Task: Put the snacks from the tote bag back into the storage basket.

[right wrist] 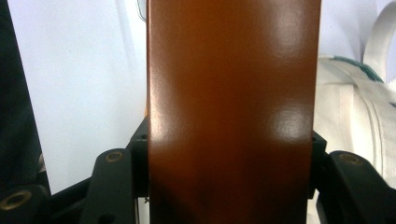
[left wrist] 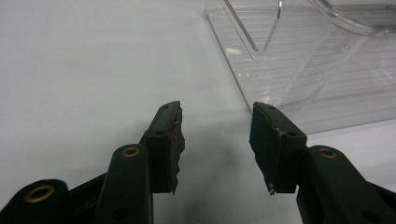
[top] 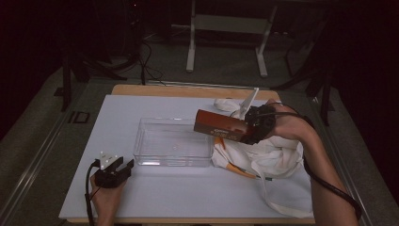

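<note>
1. While the brown box (top: 220, 126) hangs in the air at the right end of the clear bin (top: 173, 141), the likely step is placing it in that bin. It is held by one end only, with most of its length sticking out unsupported toward the bin.
2. Risk: the box pivots or slips in the grip. Cause: the long overhang, plus a glossy surface that looks slick in the right gripper view (right wrist: 233, 107).
3. Risk: the leading end clips the bin's right wall on the way down and shoves the bin across the counter (top: 117, 117). Cause: the box is tilted and sits over the rim, not over the middle. The bin looks light and nothing holds it.
4. Risk: the white cloth bag (top: 268, 155) gets dragged along. Cause: it lies directly under the right hand, touching the bin's right end, with loose straps.
5. Right gripper (top: 251, 125): jaws clamped on the box, one on each side face, set about as wide as the box.
6. Left gripper (top: 113, 170): jaws moderately wide with nothing between them, low over the bare counter just beside the bin's near left corner (left wrist: 243, 60), not touching it. Well placed to steady the bin if needed.
</note>
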Demonstrator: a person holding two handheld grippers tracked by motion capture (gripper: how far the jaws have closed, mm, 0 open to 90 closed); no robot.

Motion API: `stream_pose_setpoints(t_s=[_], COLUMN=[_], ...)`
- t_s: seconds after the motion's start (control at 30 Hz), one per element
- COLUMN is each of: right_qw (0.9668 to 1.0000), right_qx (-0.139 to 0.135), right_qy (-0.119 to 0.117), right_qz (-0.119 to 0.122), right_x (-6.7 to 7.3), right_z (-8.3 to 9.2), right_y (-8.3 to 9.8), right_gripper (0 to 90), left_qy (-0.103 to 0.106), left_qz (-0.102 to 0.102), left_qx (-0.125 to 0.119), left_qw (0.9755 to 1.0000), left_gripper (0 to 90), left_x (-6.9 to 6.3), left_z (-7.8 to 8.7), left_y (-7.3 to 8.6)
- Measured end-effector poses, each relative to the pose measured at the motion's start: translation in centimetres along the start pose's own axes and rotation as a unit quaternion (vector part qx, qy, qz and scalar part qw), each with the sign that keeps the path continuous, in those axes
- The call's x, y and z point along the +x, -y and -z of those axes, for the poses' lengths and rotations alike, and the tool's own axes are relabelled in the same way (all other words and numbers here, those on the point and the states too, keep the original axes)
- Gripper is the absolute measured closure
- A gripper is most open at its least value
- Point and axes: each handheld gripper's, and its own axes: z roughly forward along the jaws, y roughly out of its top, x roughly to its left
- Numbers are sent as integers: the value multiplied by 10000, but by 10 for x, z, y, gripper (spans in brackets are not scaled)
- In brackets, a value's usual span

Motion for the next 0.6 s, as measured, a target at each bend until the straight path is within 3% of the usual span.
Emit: stream_pose_setpoints(t_s=[0.6], right_qw=[9998], right_qx=[-48], right_qy=[-59], right_qz=[162], right_x=[2], right_z=[-5], right_y=[-18], right_gripper=[435], left_qy=[12], left_qz=[7], left_qx=[-9], left_qw=[10000], left_gripper=[541], left_x=[0], left_z=[0], left_y=[0])
